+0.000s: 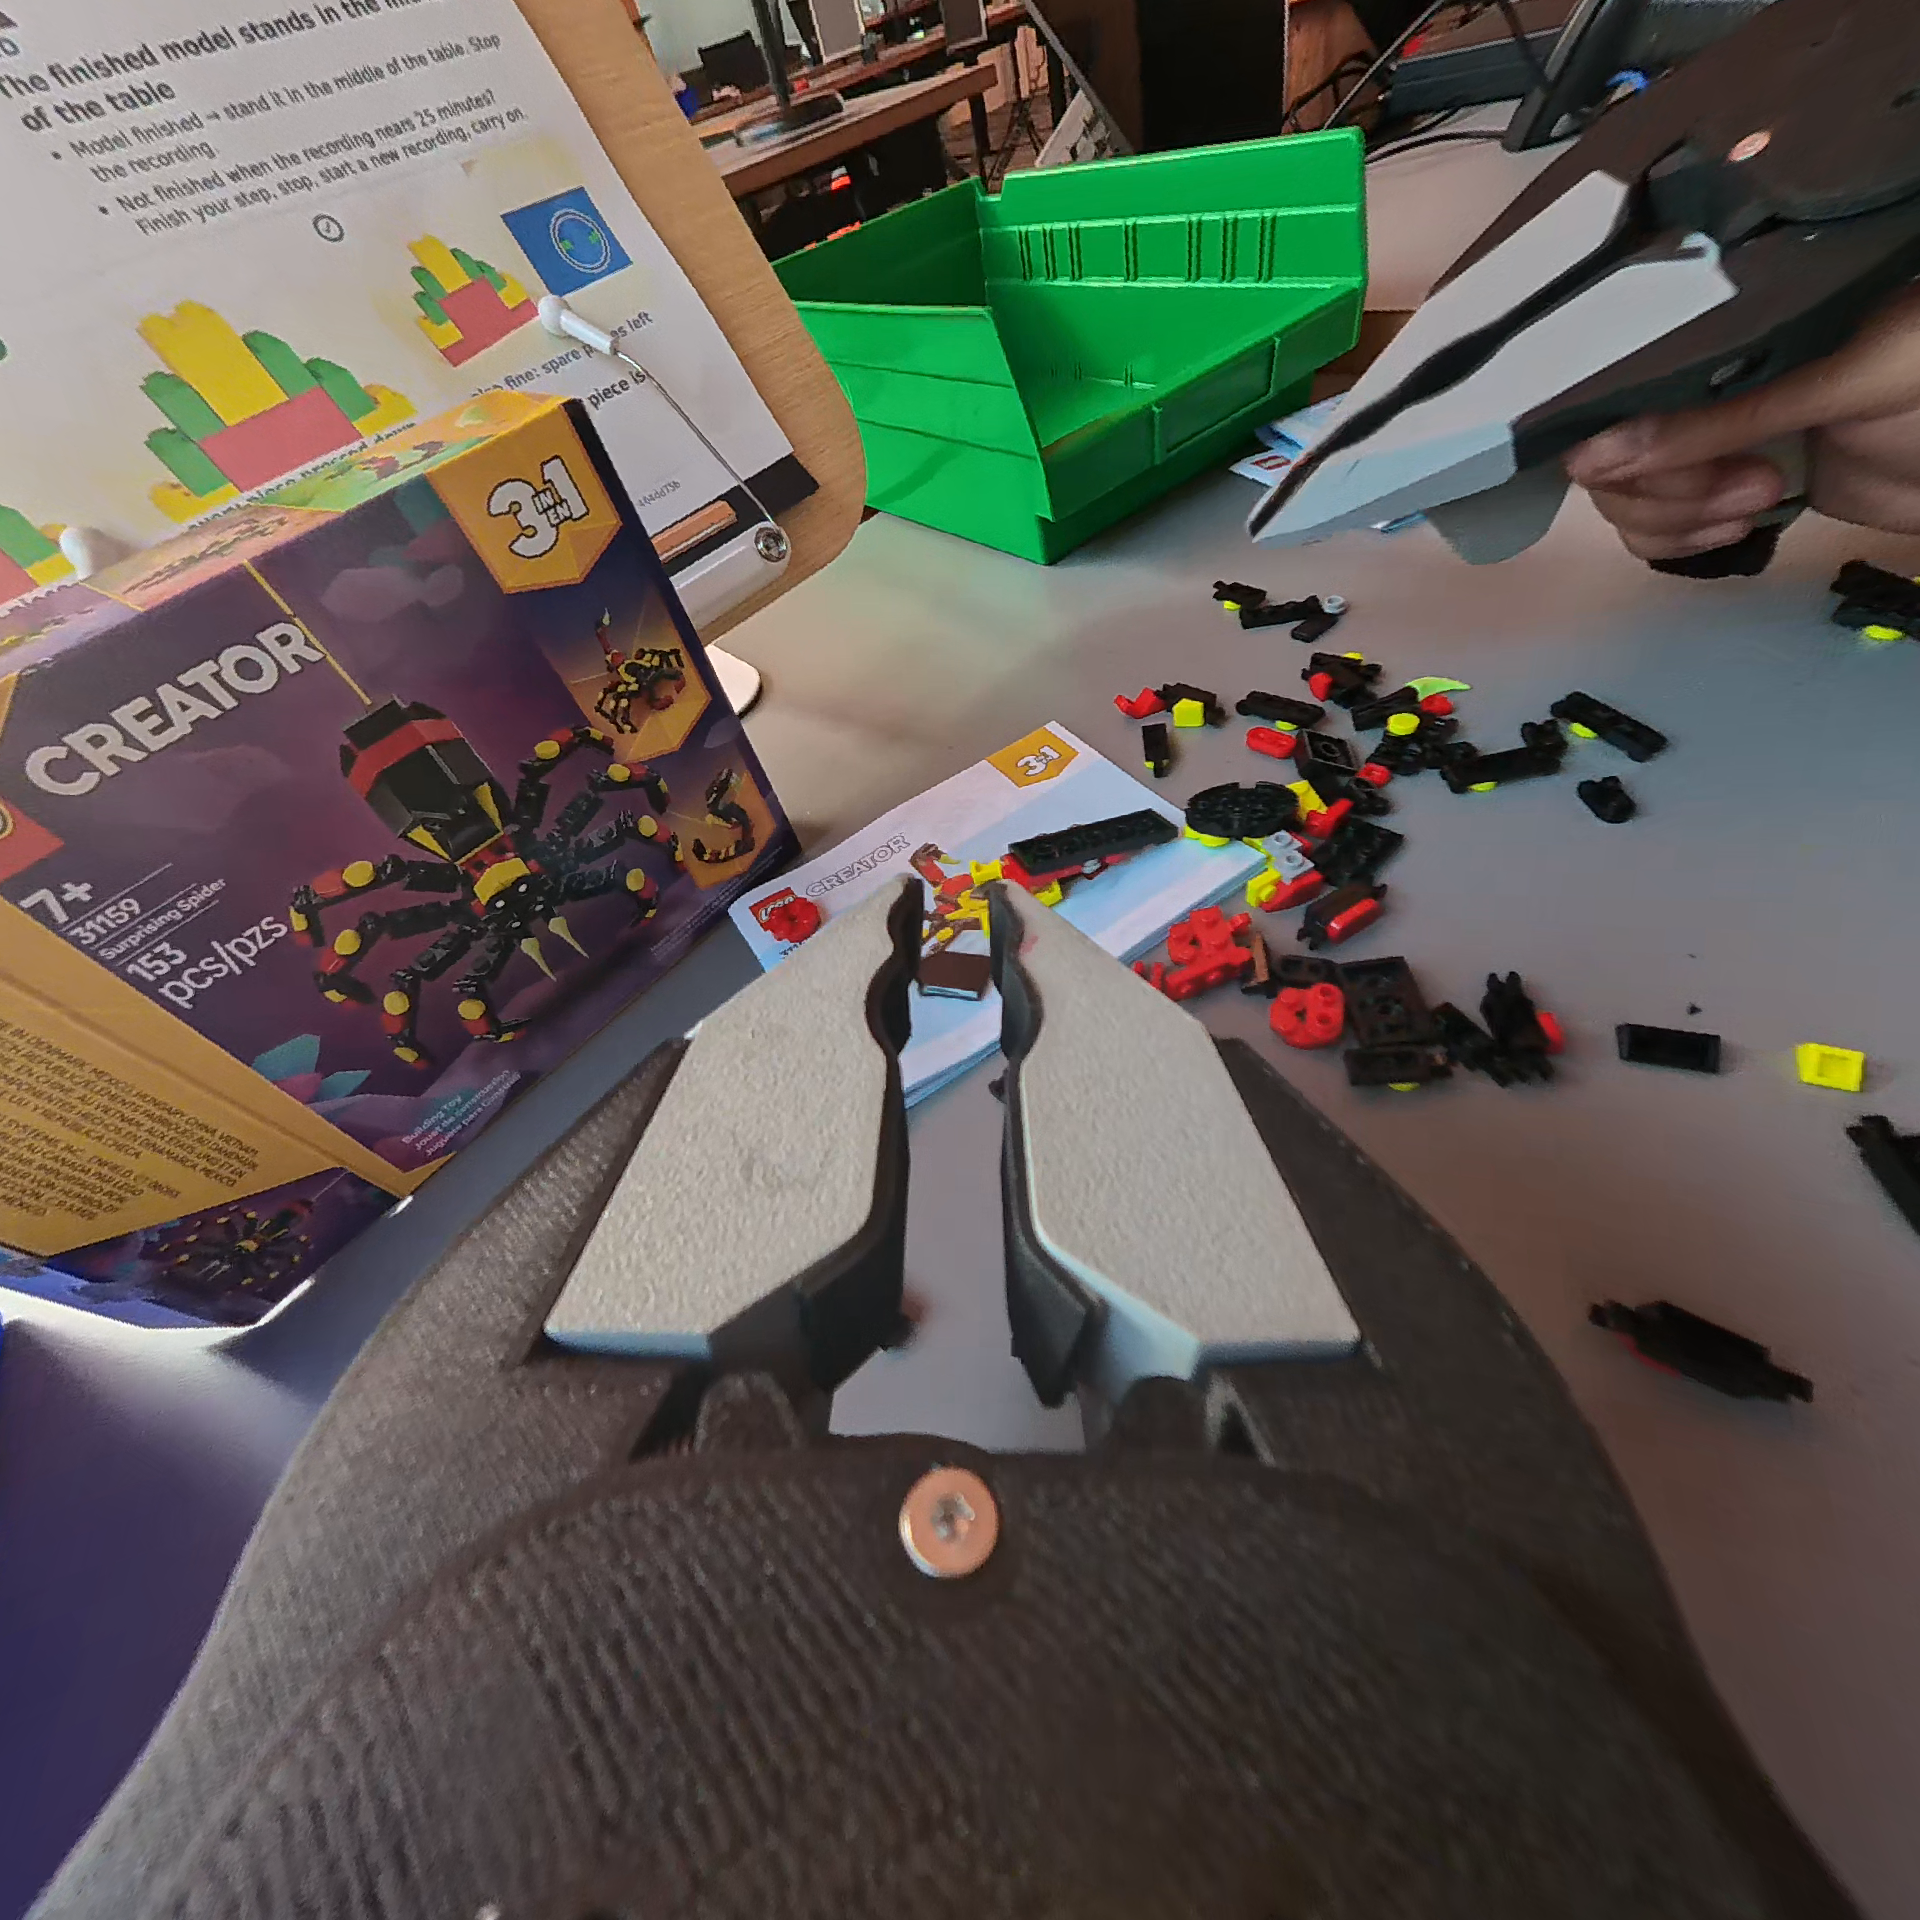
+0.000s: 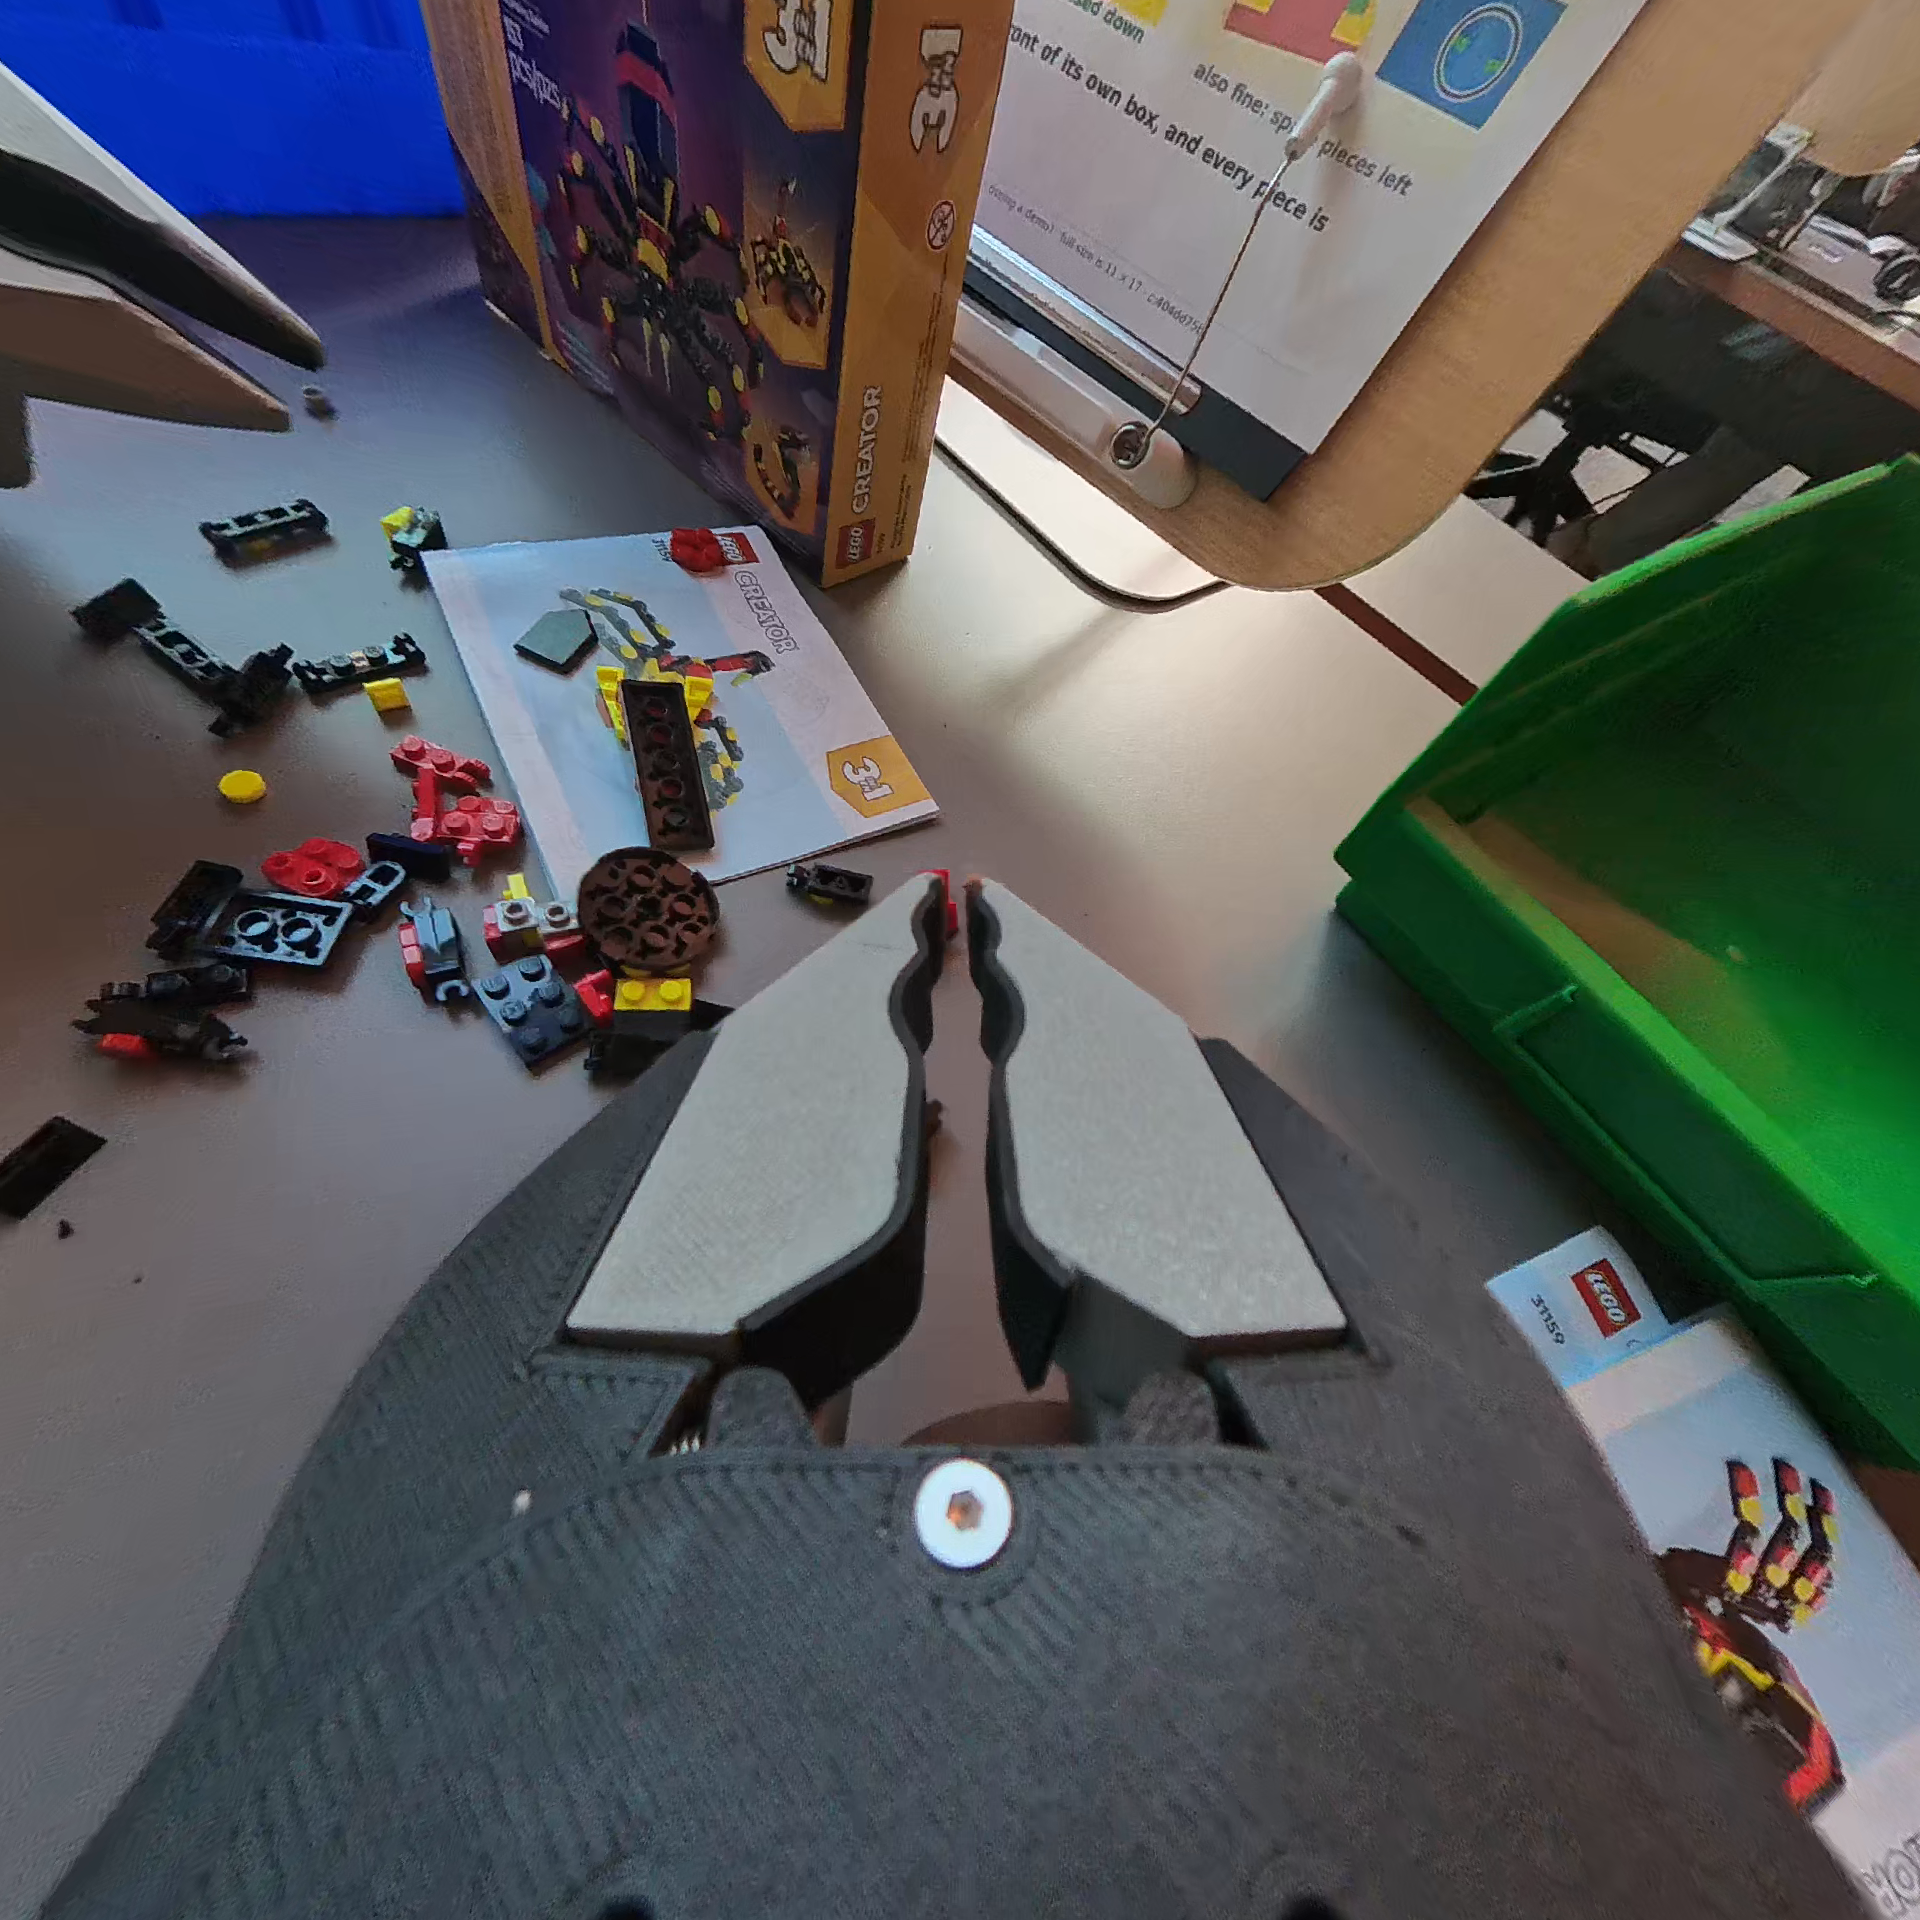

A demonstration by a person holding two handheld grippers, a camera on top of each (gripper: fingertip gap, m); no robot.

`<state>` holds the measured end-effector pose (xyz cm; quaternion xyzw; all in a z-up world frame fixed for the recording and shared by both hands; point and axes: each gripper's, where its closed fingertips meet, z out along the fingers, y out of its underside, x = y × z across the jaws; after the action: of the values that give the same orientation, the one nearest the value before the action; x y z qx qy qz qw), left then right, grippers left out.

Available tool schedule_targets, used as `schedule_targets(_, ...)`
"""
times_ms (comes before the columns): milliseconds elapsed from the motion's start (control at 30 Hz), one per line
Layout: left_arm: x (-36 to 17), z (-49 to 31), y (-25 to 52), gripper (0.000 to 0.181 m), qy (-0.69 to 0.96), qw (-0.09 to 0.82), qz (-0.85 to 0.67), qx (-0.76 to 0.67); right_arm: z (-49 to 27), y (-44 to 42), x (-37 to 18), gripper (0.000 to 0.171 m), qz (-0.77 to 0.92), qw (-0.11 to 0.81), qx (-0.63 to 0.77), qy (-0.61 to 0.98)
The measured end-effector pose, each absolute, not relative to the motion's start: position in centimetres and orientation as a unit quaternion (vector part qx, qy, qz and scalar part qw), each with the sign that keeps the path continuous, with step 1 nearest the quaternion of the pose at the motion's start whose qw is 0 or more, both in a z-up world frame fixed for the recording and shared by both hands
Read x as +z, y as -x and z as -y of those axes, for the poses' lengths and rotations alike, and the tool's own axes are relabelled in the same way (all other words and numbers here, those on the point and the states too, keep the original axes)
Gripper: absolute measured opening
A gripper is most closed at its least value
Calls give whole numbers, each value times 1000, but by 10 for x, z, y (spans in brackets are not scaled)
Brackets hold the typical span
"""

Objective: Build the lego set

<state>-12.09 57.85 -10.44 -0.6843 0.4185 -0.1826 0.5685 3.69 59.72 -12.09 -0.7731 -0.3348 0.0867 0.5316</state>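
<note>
Loose black, red and yellow Lego pieces (image 1: 1382, 831) lie scattered on the grey table (image 1: 1351, 1195). A booklet (image 1: 1132, 883) lies flat with a long black plate (image 1: 1091, 836) and a dark tile (image 1: 951, 977) on it. My left gripper (image 1: 954, 894) hovers above the booklet, jaws slightly apart and empty. My right gripper (image 2: 958, 888) is shut on a small red piece (image 2: 945, 904) just above the table, right of the round black plate (image 2: 646, 906). The right gripper also shows in the left wrist view (image 1: 1268, 530), held by a hand.
The Lego box (image 1: 364, 790) stands at the left behind the booklet. A wooden stand with an instruction sheet (image 1: 312, 208) is behind it. A green bin (image 2: 1662, 935) sits at the right, with a second booklet (image 2: 1714, 1507) beside it. A blue bin (image 2: 208, 104) is at the far left. The grippers' ends are close to 15 cm from one another.
</note>
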Motion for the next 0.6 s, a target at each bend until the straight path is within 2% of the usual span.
schedule_targets(367, -109, -595, 104, 10, 653, 578, -474, -122, -601, -30, -151, 9, 368, 486, 19, 793)
schedule_targets(533, -103, -585, 98, 9, 658, 568, -456, -190, -605, -27, -163, 25, 376, 454, 10, 808)
schedule_targets(600, -107, -586, 99, 10, 665, 558, -457, -192, -610, -26, -161, 25, 361, 459, 15, 811)
